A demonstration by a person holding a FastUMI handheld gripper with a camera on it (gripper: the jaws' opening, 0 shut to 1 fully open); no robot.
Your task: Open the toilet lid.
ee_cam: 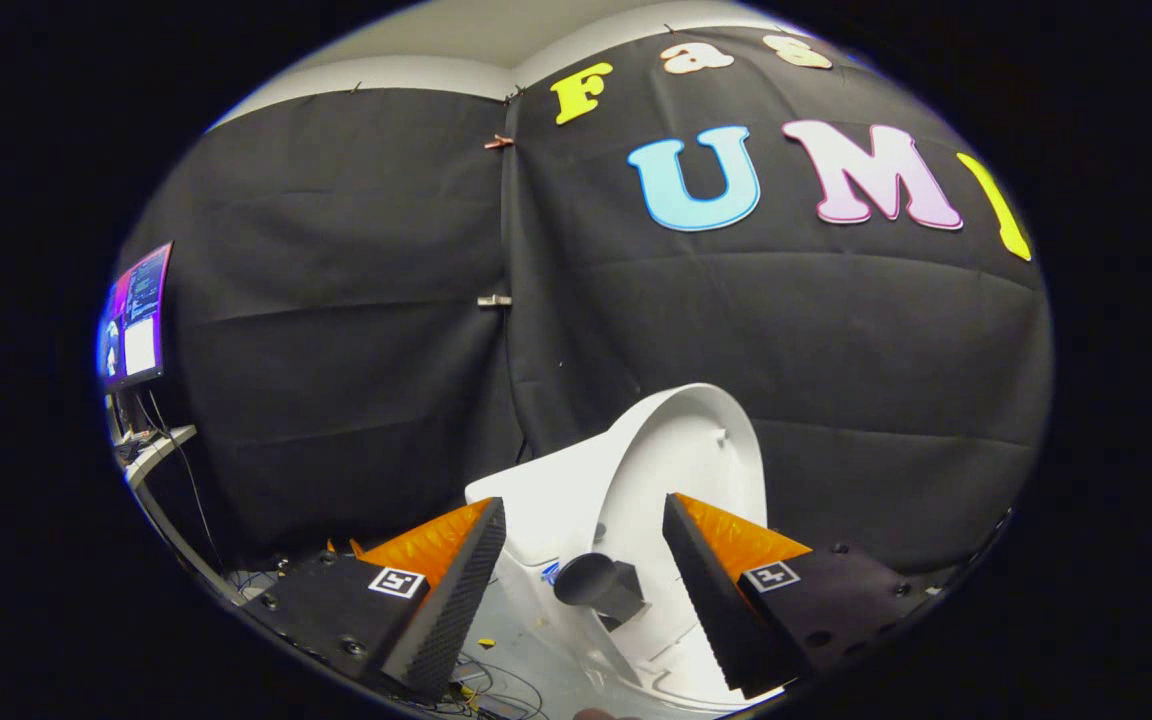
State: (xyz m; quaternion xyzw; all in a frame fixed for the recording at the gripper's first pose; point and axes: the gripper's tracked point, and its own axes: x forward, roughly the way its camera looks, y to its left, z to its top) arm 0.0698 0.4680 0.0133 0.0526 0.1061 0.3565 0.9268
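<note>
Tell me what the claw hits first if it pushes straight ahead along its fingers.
Most likely the black knob sitting between the open claw fingers, fixed on the raised white toilet lid. The lid's inner face lies just behind it; depth is hard to judge.

Gripper (pixel 584 520): fingers spread wide apart, nothing clamped between them. Toilet lid (pixel 681 465): white, raised and standing upright, its inner face towards the fingers, just ahead of and between them. White toilet body (pixel 536 500) adjoins the lid at its hinge side. A dark cylindrical knob (pixel 596 583) projects from the lid, between the fingers, touching neither. Monitor (pixel 134 318): lit, off beyond the left finger, above a desk edge (pixel 158 450). Loose cables (pixel 496 685) lie on the floor below.
</note>
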